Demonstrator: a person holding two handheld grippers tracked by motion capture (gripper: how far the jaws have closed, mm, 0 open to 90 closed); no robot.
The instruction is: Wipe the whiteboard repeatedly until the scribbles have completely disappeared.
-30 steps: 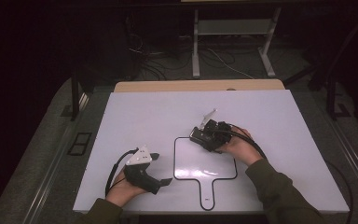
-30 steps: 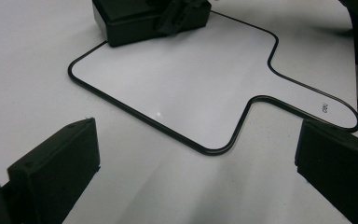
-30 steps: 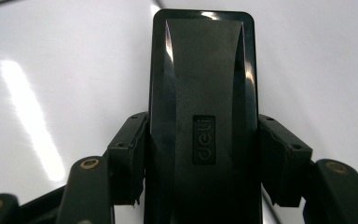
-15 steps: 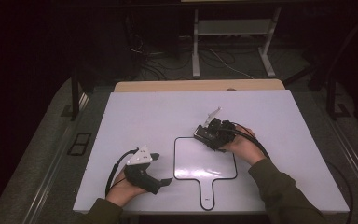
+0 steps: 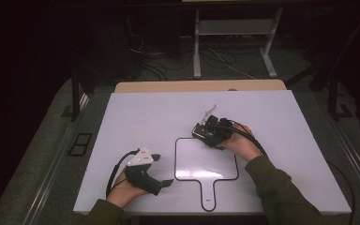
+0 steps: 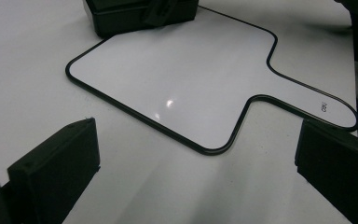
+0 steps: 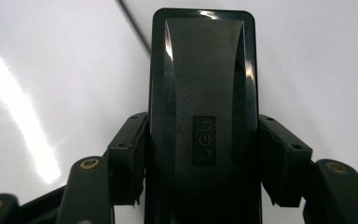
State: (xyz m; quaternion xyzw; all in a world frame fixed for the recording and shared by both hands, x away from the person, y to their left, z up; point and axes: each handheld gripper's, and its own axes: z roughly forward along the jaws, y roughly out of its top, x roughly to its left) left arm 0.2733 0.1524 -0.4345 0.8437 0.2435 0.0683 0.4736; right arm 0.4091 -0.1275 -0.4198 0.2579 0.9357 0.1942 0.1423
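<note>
A small white board (image 5: pixel 206 164) with a black rim and a short handle lies flat on the white table (image 5: pixel 272 122). At the board's far right corner my right gripper (image 5: pixel 205 132) is shut on a black eraser (image 5: pixel 198 136). In the right gripper view the eraser (image 7: pixel 203 93) stands lengthwise between the two pads of the right gripper (image 7: pixel 203 154), low over the white surface. My left gripper (image 5: pixel 163 169) rests on the table left of the board, open with nothing between its jaws. In the left gripper view, the left gripper (image 6: pixel 196 154) faces the board (image 6: pixel 182 79), with the eraser (image 6: pixel 135 14) at the far corner.
A tan tabletop edge (image 5: pixel 197 86) runs behind the white table. On the dark floor beyond it stand a white metal stand (image 5: pixel 234 28) and loose cables (image 5: pixel 159 61). A black cable (image 5: pixel 255 140) trails from my right gripper.
</note>
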